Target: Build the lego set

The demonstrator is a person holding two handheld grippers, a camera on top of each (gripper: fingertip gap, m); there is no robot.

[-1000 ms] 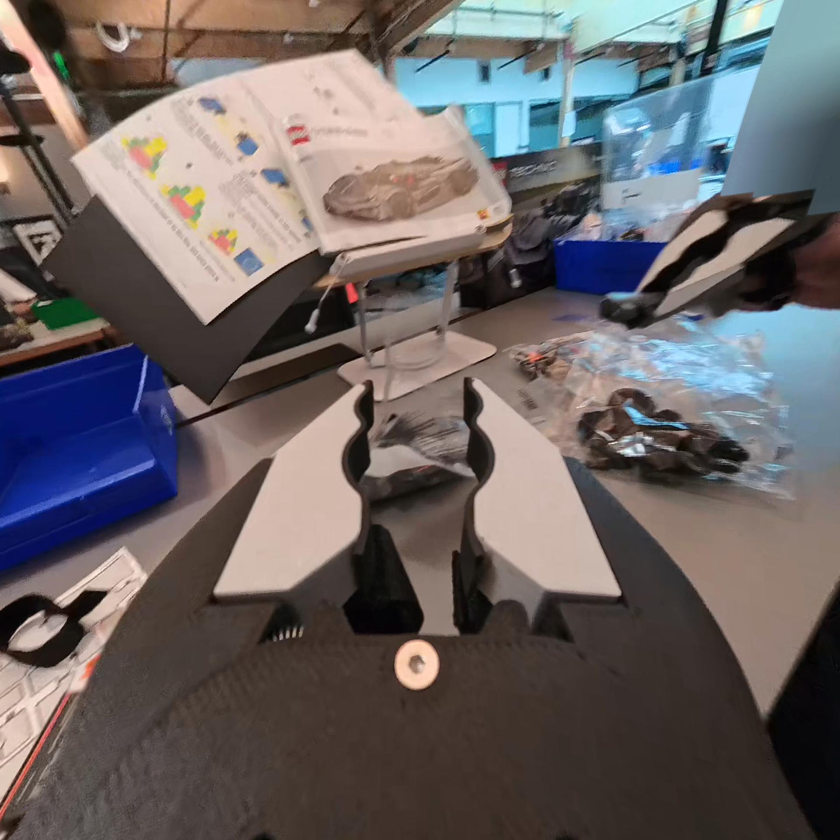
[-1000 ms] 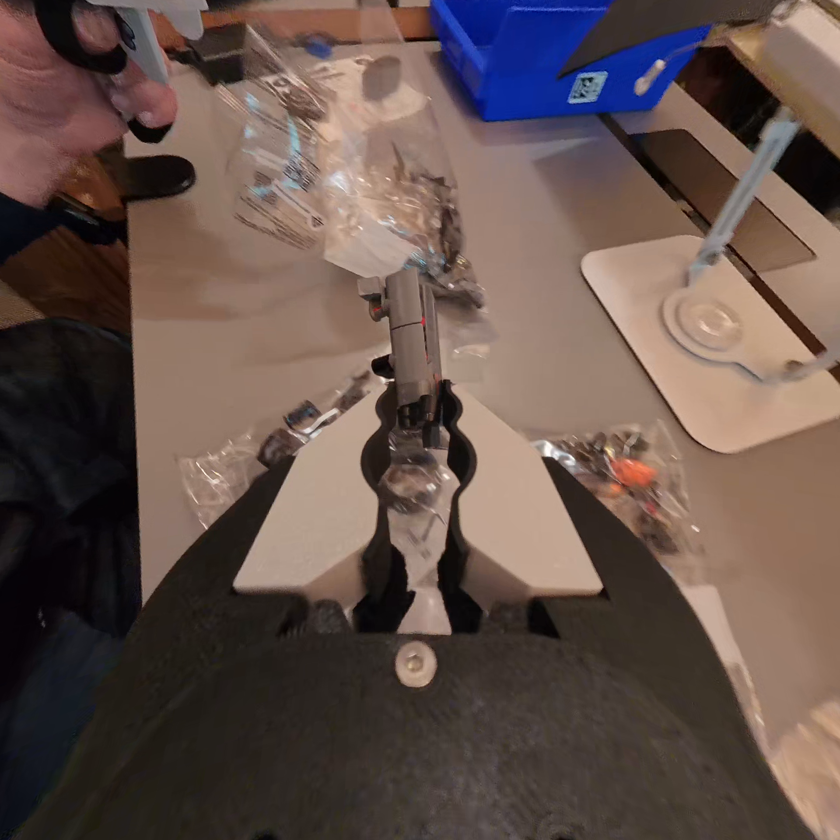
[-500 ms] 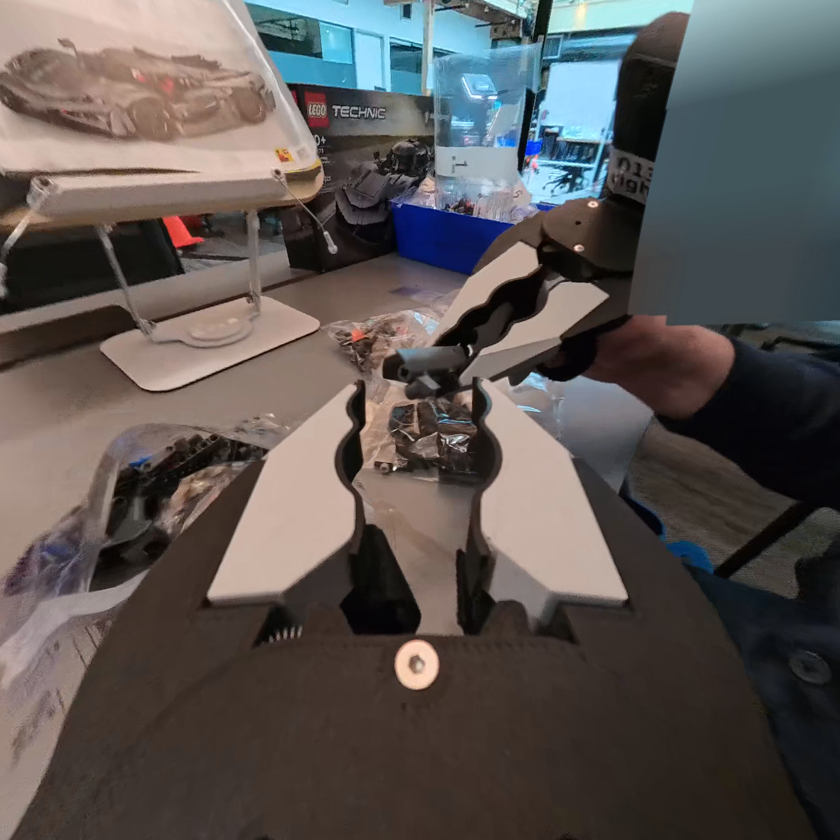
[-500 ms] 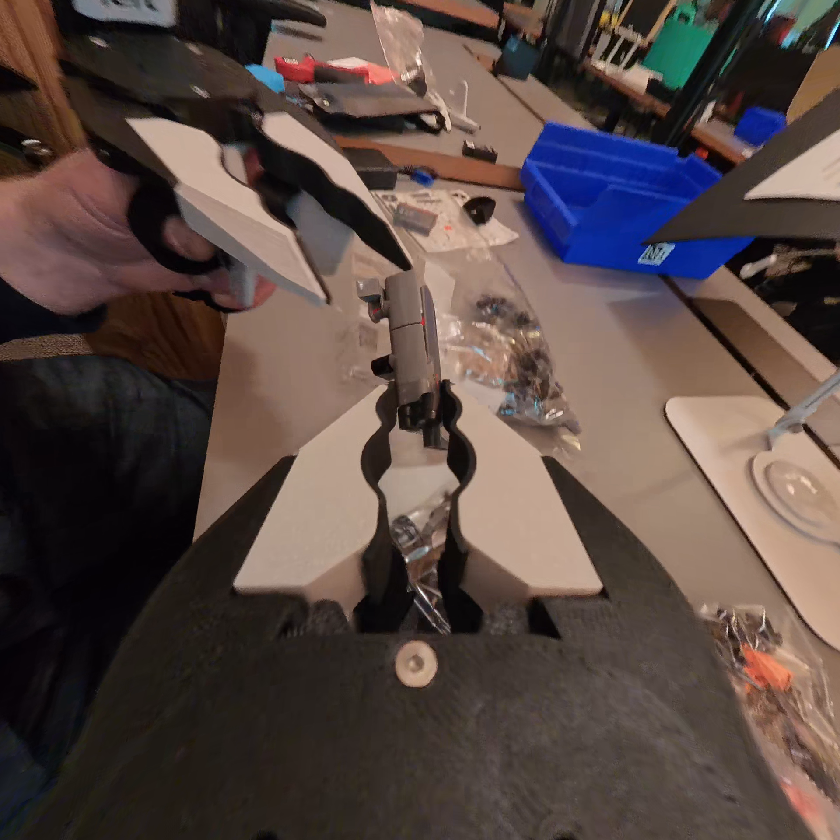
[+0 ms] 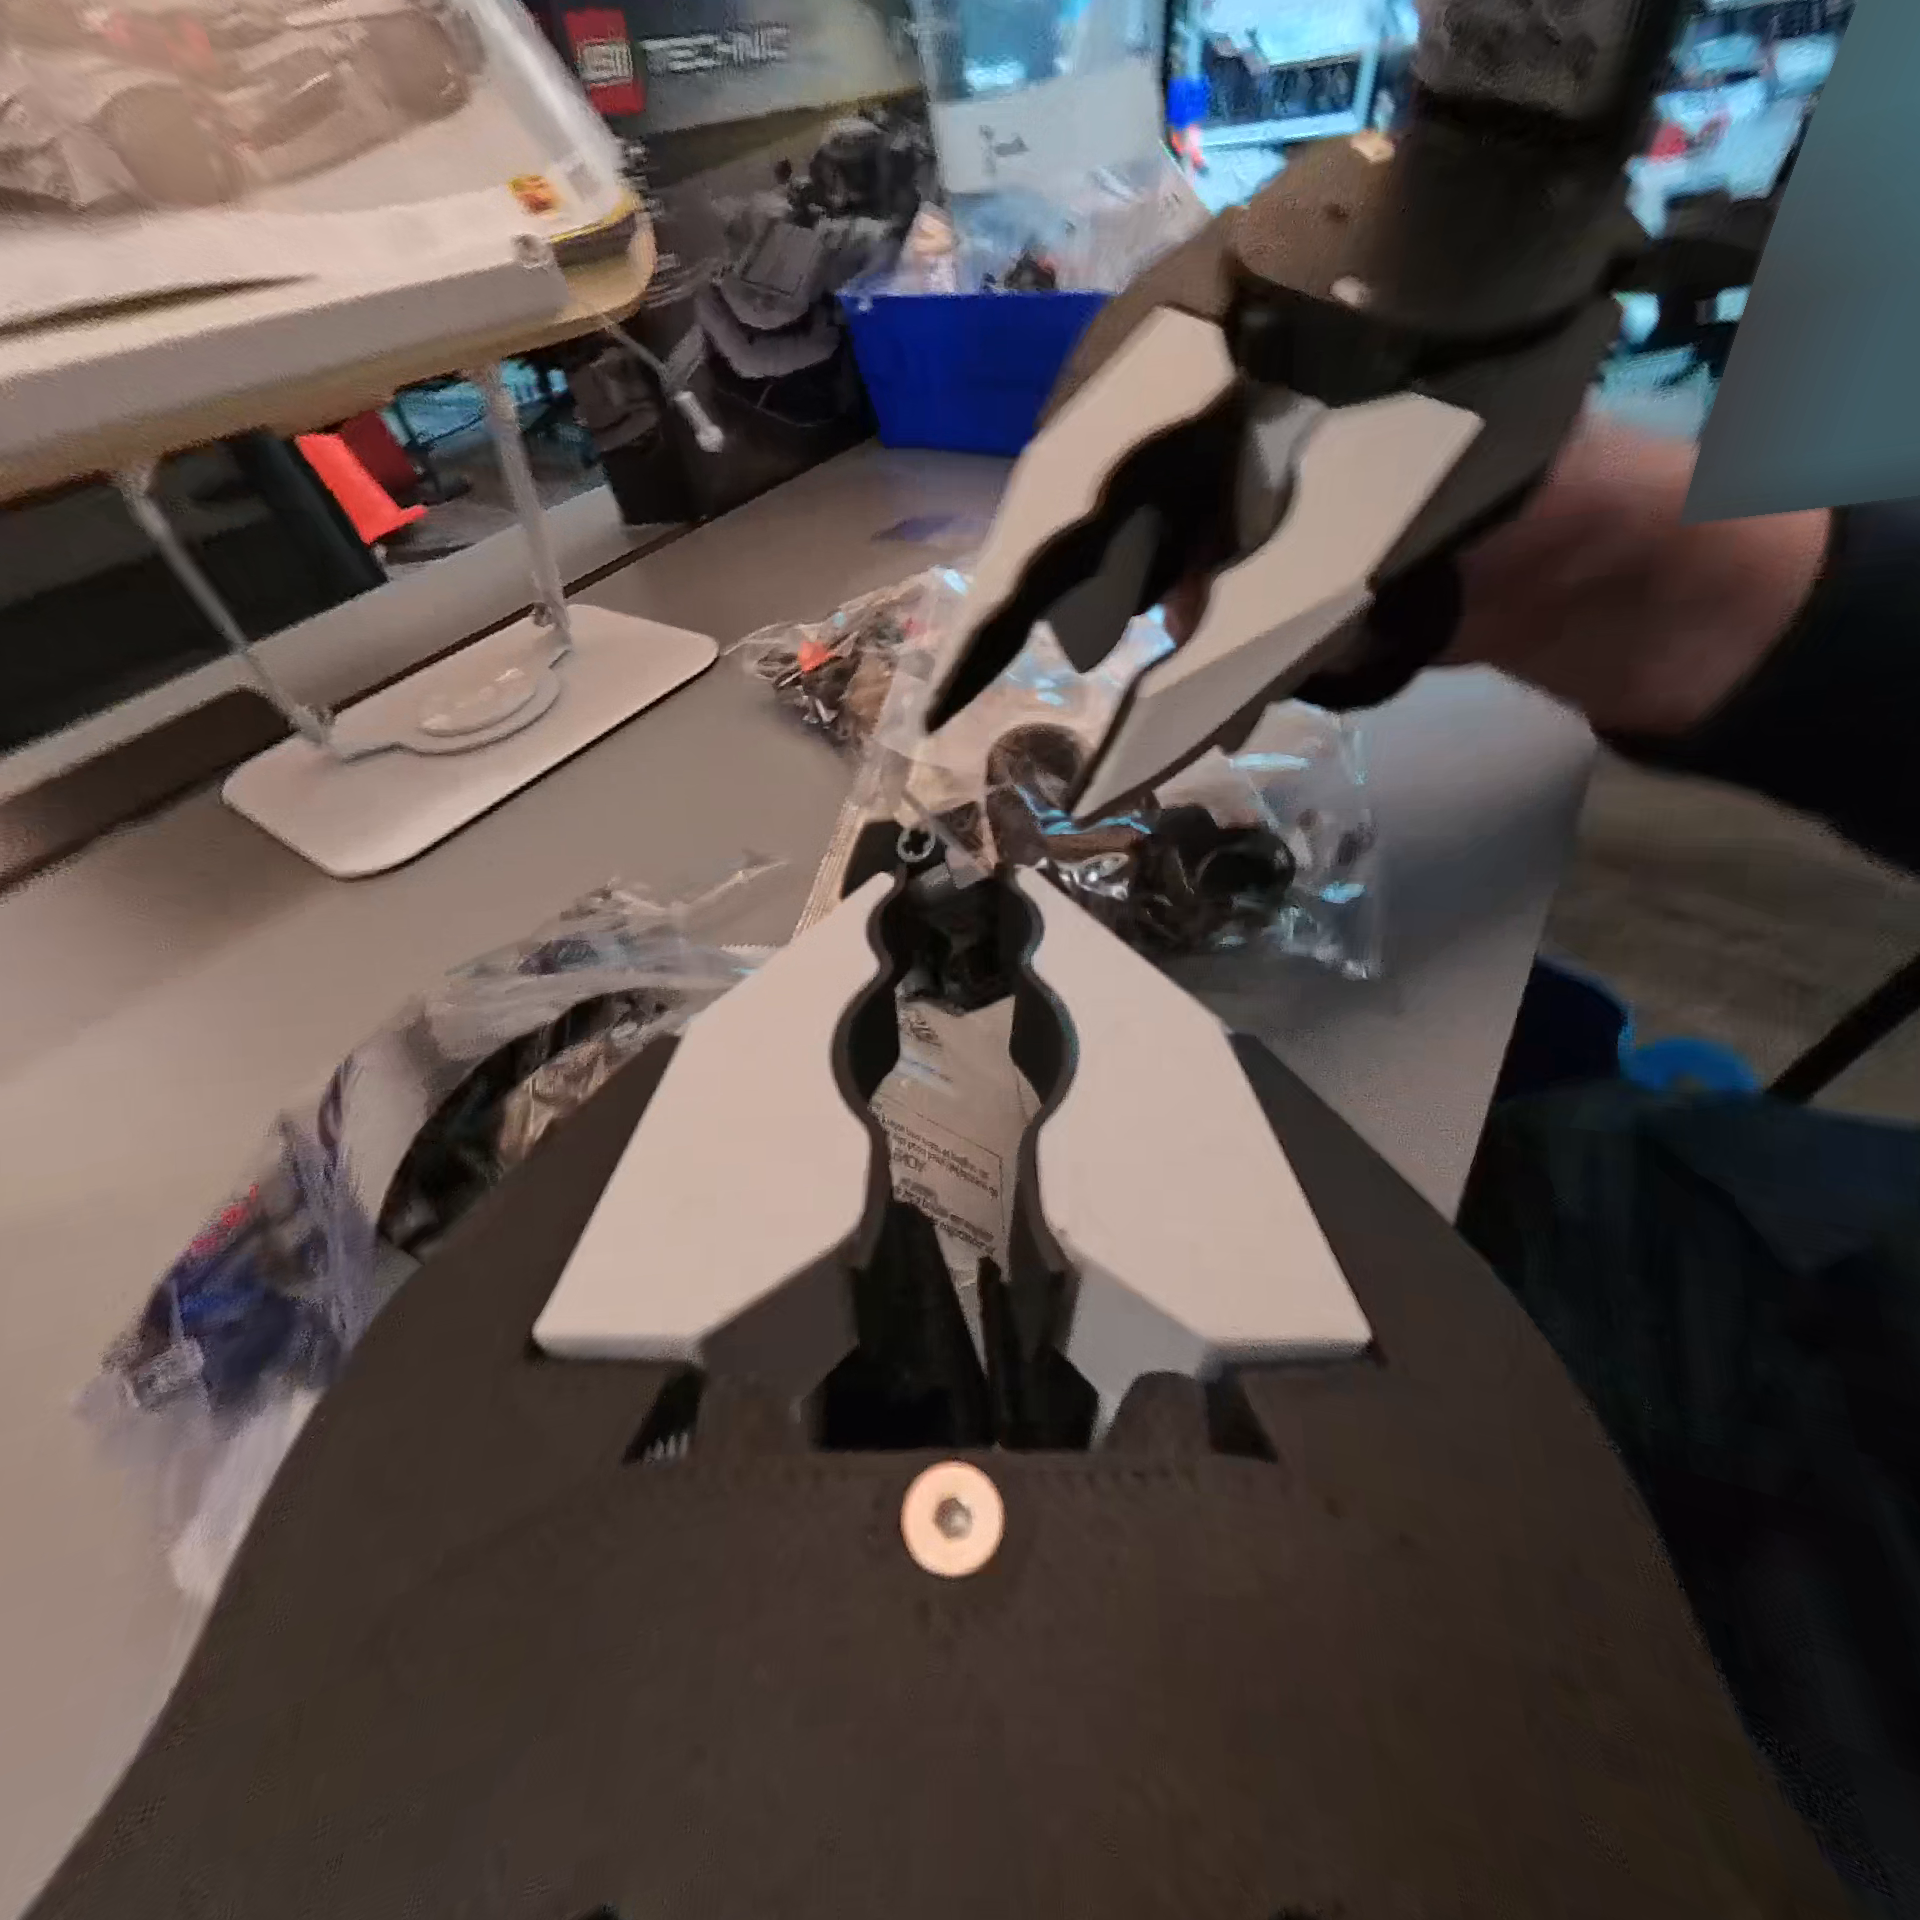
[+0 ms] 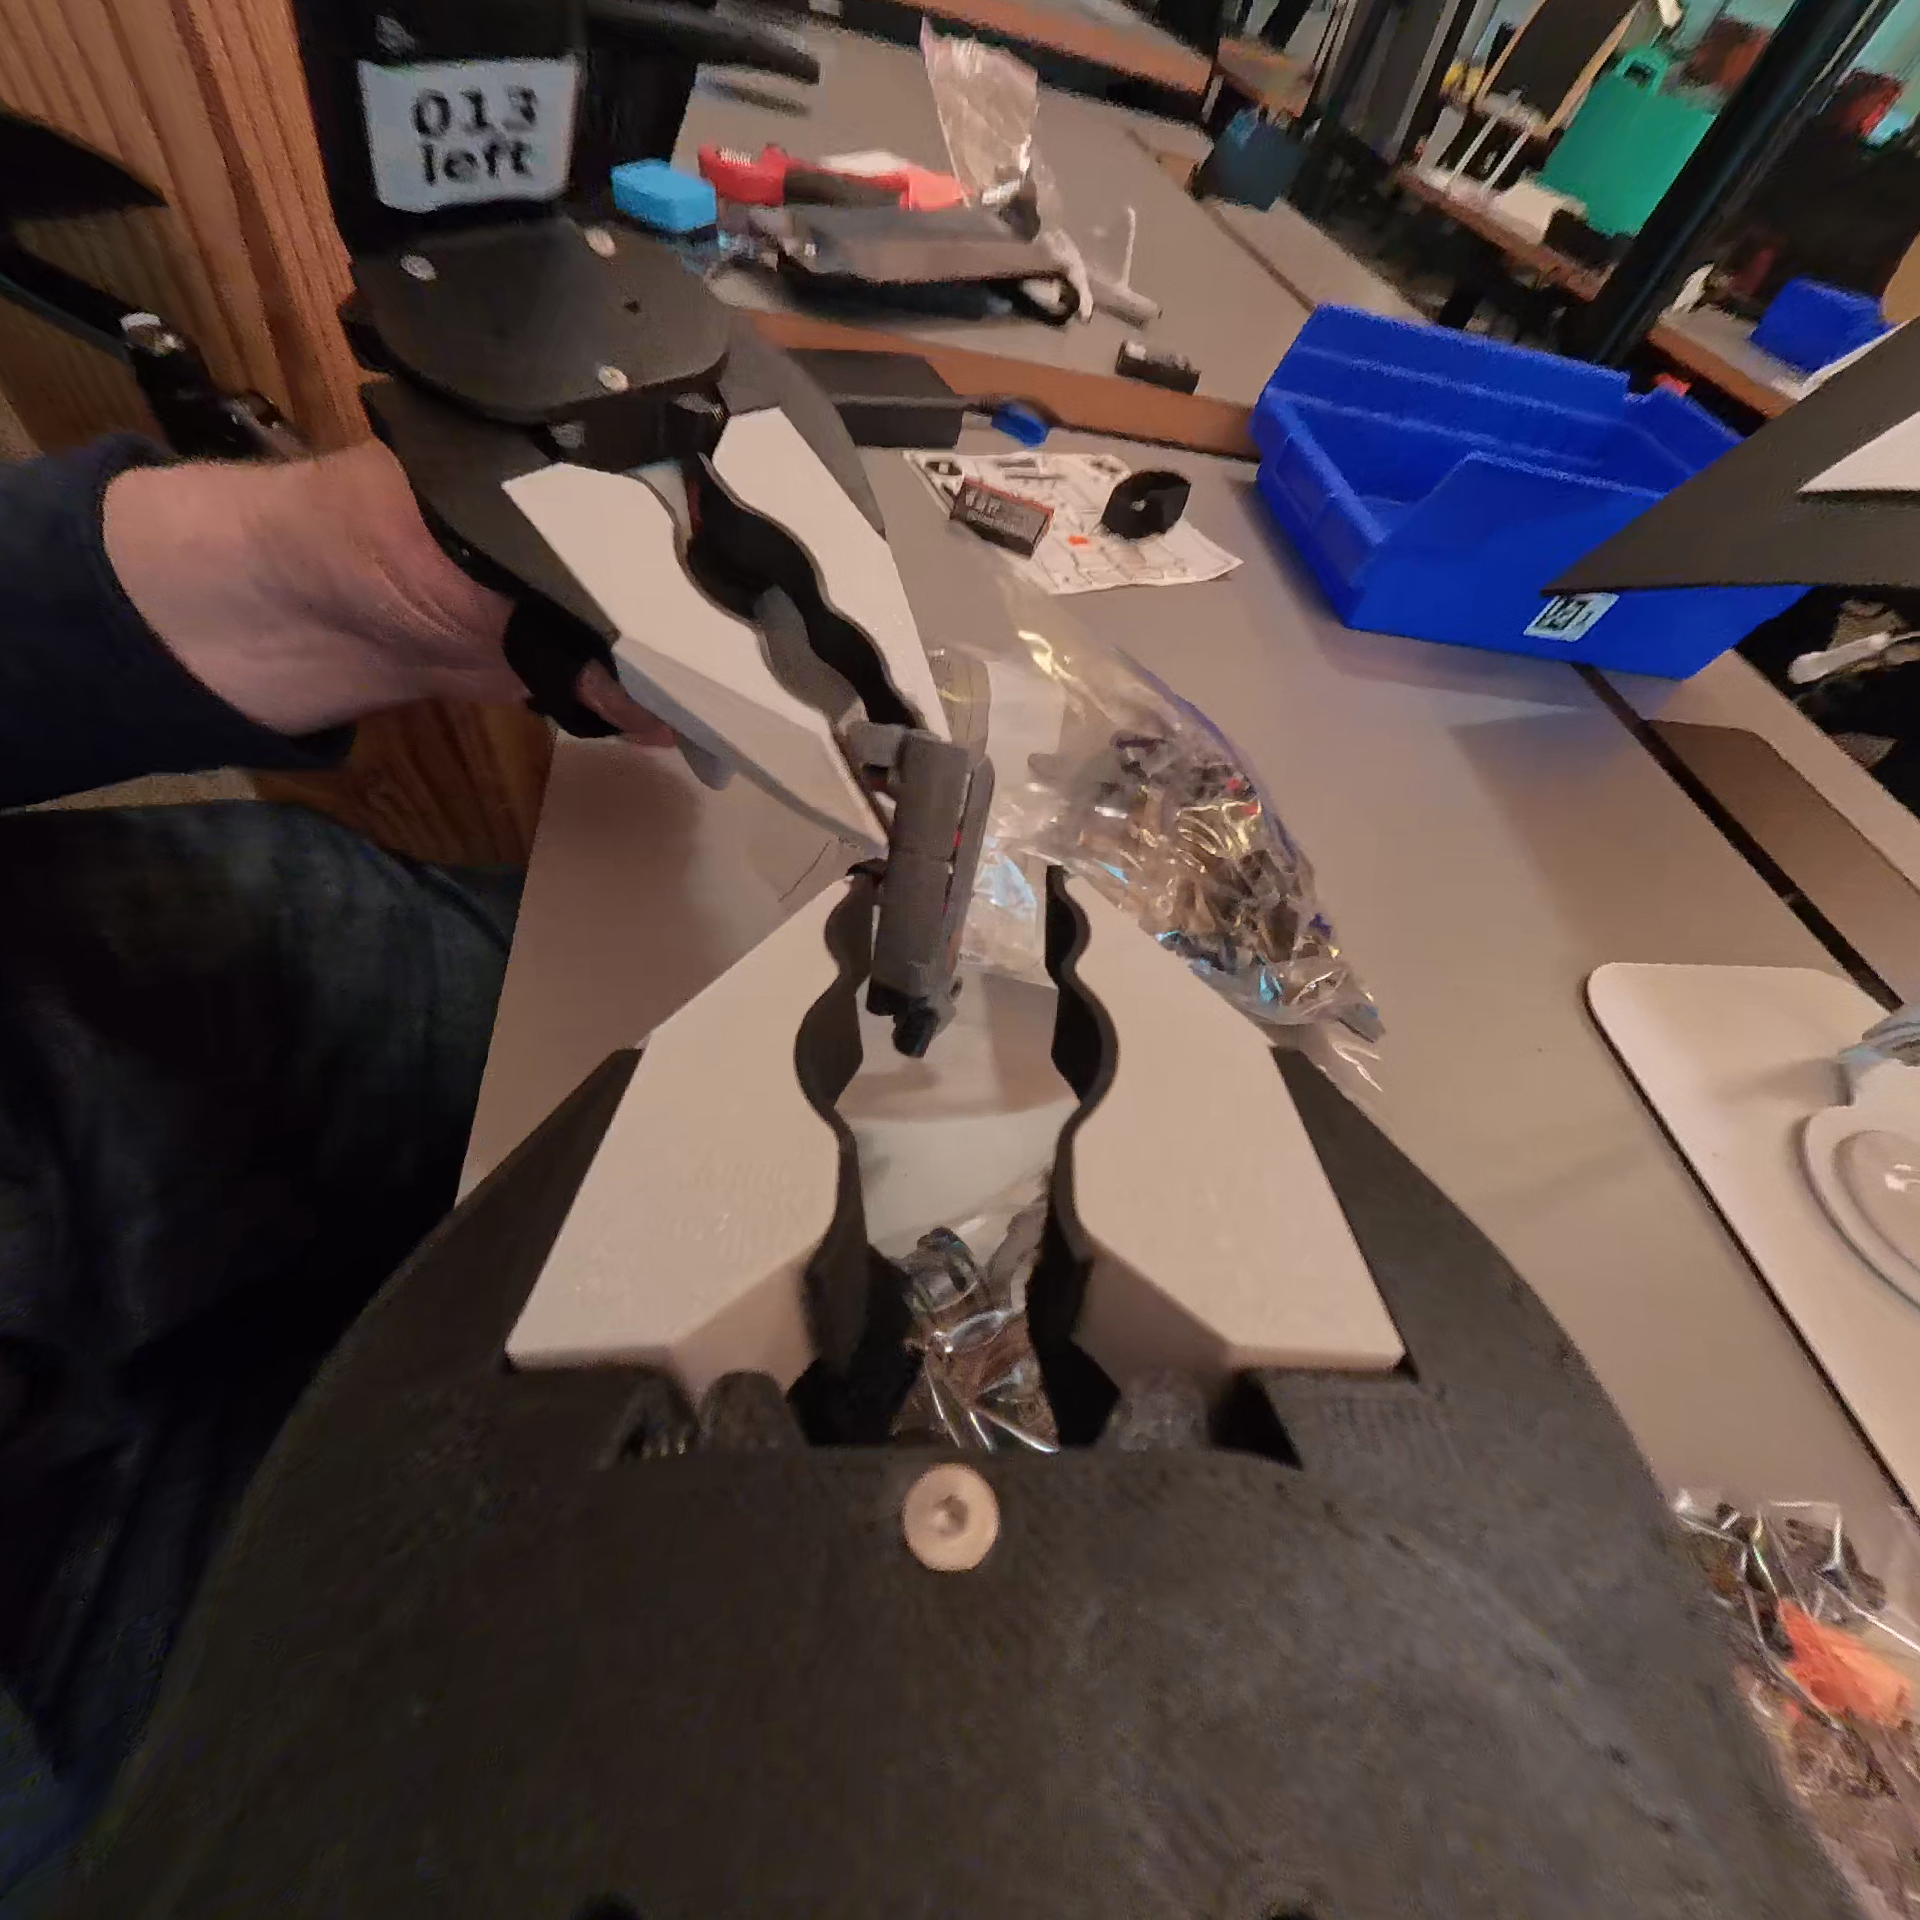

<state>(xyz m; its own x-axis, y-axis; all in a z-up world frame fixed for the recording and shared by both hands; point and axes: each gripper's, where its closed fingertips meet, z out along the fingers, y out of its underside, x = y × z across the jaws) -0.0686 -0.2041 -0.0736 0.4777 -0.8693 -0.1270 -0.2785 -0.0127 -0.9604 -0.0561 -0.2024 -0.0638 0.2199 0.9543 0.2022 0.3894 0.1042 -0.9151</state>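
A grey lego assembly (image 6: 920, 883) with a red-marked side hangs over the table's near edge. My left gripper (image 6: 899, 769) comes in from the upper left and is shut on the assembly's top end. In the left wrist view my left gripper (image 5: 951, 883) has its tips nearly together, with the assembly (image 5: 920, 847) seen end-on between them. My right gripper (image 6: 948, 888) is open, its fingers apart on either side of the assembly's lower end without gripping it. It also shows open in the left wrist view (image 5: 1013, 758).
Clear bags of lego parts lie on the grey table (image 6: 1455, 831): one beyond the assembly (image 6: 1195, 831), one with black parts (image 5: 1174, 862), one at left (image 5: 499, 1081). A manual stand's white base (image 5: 468, 727) and blue bins (image 6: 1455, 499) stand farther back. The grippers are tip to tip, or close to it.
My right gripper has opened and let go of the grey assembly. My left gripper has moved in and shut on the assembly's far end.
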